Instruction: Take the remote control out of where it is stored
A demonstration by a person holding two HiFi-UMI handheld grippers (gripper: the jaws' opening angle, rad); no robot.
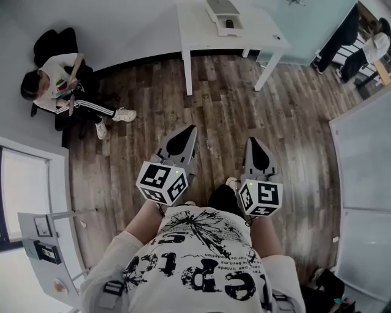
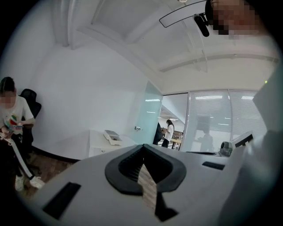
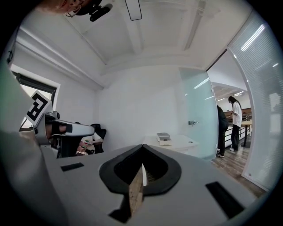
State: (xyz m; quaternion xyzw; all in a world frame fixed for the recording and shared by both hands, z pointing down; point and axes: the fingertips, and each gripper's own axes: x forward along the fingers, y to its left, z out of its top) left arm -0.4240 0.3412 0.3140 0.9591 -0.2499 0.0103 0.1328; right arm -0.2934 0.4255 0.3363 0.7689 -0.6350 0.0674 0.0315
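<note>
Across the room, on the white table [image 1: 201,33], sits a small white box [image 1: 221,9], and a dark shape at its near end is what we take for the remote control [image 1: 229,24], though it is too small to be sure. We expect a light, stiff plastic bar with a smooth, slippery shell, so we would pinch it across its long narrow sides near the middle, off the keys. Our left gripper [image 1: 190,129] and right gripper [image 1: 252,142] are both clenched on nothing, well apart from the table. Between us and it lies wood-plank floor [image 1: 226,104]. Around us are white walls, a frosted glass partition [image 1: 305,27] and a seated person [image 1: 58,82] at the left
</note>
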